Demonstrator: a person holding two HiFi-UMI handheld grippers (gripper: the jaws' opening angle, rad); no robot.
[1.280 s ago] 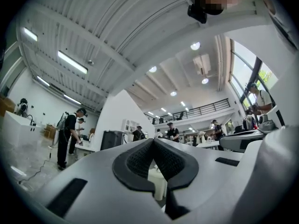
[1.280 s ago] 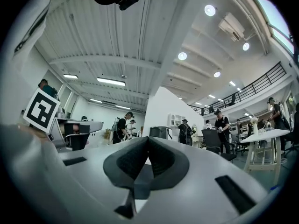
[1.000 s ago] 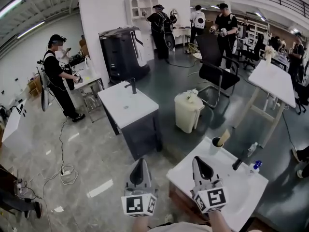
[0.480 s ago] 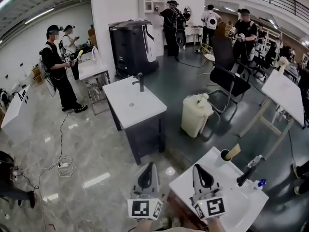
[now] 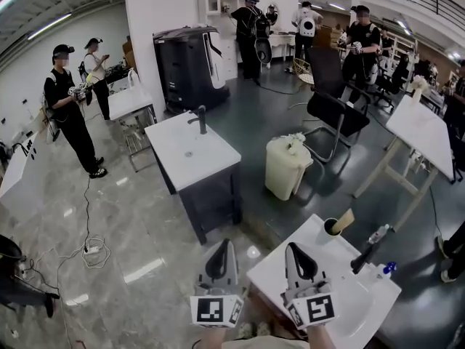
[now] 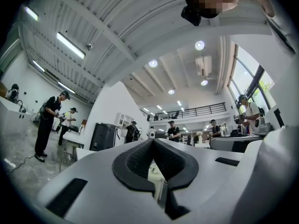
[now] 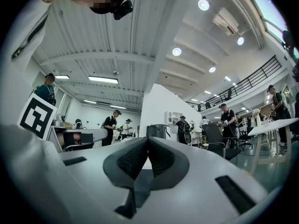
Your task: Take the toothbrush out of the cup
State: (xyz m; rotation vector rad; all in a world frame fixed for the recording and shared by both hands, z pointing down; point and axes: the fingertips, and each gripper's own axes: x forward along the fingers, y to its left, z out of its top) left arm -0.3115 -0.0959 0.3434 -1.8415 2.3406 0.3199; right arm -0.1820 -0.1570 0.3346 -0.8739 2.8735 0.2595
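Left hand-held gripper [image 6: 153, 141]: jaws closed tip to tip, nothing between the dark ribbed pads; in the head view it sits just off the left edge of the counter, over the floor.
Right hand-held gripper [image 7: 148, 139]: jaws also closed and empty; in the head view it sits over the near left part of the counter.
Marker cubes: the left cube [image 5: 213, 310] and the right cube [image 5: 312, 309] each show black-and-white square patterns, with no letters on them.
Counter [image 5: 280, 271]: white, with a basin sunk into it, under and ahead of the right hand-held gripper.
Cup [image 5: 328, 229]: upright at the far corner of the counter, ahead and to the right of the right hand-held gripper, well apart from both.
Toothbrush [image 5: 343, 220]: still in the cup, its pale end leaning out over the rim to the right.
Faucet [image 5: 367, 250]: black, right of the cup.
Bottle [image 5: 385, 270]: blue cap, just right of the faucet; its label is too small to read.
Bin [image 5: 285, 167]: cream, on the floor beyond the cup.
Second counter [image 5: 190, 150]: white-topped, far ahead of the left hand-held gripper.
People: several stand far off around the hall.
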